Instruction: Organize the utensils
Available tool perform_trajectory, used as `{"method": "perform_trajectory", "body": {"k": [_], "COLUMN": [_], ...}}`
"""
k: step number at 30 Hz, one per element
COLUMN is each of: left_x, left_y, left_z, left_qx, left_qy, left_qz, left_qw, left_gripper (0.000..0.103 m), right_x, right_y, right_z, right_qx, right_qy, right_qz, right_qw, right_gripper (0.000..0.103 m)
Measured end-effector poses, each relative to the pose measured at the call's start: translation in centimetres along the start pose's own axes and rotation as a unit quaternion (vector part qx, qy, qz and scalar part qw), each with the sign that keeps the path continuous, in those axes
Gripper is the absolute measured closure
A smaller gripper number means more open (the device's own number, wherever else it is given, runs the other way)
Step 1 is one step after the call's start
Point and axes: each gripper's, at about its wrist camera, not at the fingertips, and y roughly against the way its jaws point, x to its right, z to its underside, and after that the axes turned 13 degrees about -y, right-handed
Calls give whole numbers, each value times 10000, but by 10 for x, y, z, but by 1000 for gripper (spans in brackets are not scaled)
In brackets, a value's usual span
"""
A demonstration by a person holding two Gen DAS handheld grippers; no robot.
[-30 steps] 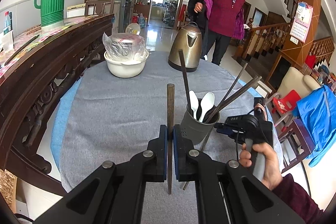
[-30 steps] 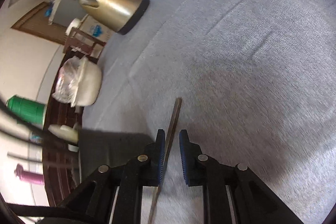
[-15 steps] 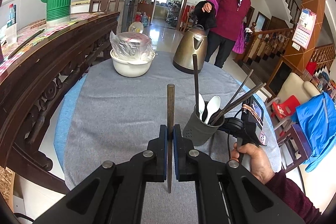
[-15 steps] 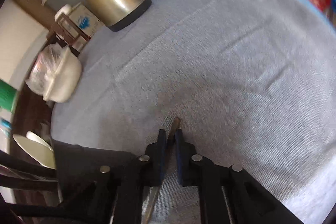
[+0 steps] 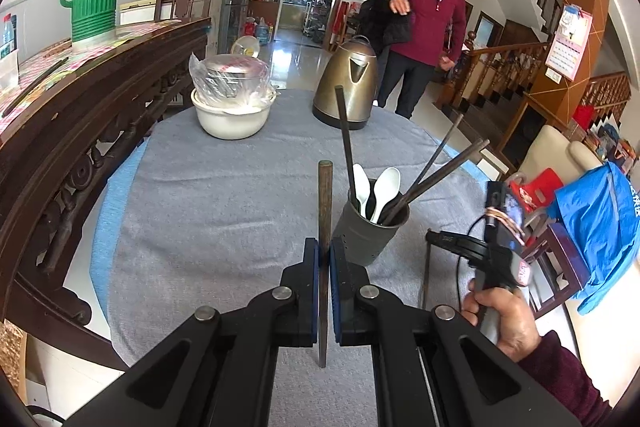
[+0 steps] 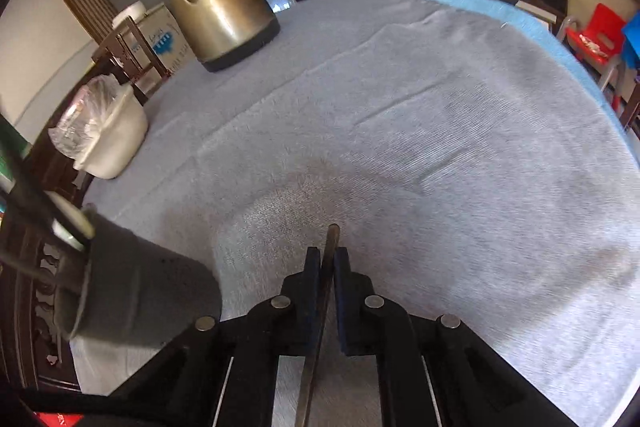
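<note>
Left gripper (image 5: 324, 259) was clamped on a dark chopstick (image 5: 325, 211), stick upright between the pads, tip above the jaws, not yet in the holder. Right gripper (image 6: 327, 267) was likewise closed on a second chopstick (image 6: 331, 239); in the left wrist view that stick (image 5: 427, 267) hung near vertical off the right tool, just right of the holder.

Just beyond the left jaws stood the grey utensil holder (image 5: 370, 231) on the grey tablecloth (image 5: 224, 195), already loaded with two white spoons (image 5: 384, 187) and several dark chopsticks (image 5: 440, 167) leaning right. In the right wrist view the holder (image 6: 132, 291) sat close on the left.

Step judged: both sticks lifted, insertion pending. Next move likely needs either stick carried over the holder's mouth, tipped end down, and released clear of the leaning sticks.

Farther back: white bowl with bagged pot (image 5: 232, 107), brass-colored kettle (image 5: 348, 83), bystander in a maroon sweater (image 5: 428, 19).
</note>
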Motion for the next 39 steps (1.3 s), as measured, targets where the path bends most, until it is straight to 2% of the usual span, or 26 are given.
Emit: {"method": "perform_trajectory", "body": {"k": [11,16,22,24,25,29,35,39], "left_x": [9,17,26,26,25,24,26,26], "left_y": [7,12,10,10,10,7,9,12], "left_z": [3,6,7,6,6,5,5,6], "left_qx": [-6,41,-30,-39,-43,-65,-41,-37], "left_qy": [-91,-129,-184,-198,-197,-198,-234,-246], "left_qz": [-79,-56,-59,-75,-79,-87,-49,-62], "left_qw": [9999,9999,9998,9998,9998,9997,9997,9997], "left_gripper": [98,98,98,98,98,98,98,98], "right_x": [27,40,58,63,65,77,68,60], "right_y": [81,97,64,57,52,37,18,6], "right_z": [9,9,-1,-4,-6,-14,-22,-21], "right_qx": [322,197,-338,-262,-225,-525,-802,-828], "right_qy": [31,-50,-645,-738,-757,-1180,-1115,-1092], "right_qz": [-1072,-1215,-1021,-1079,-920,-845,-477,-220], "right_qw": [9937,9924,9921,9911,9926,9880,9894,9903], "right_gripper": [97,96,90,90,90,90,89,88]}}
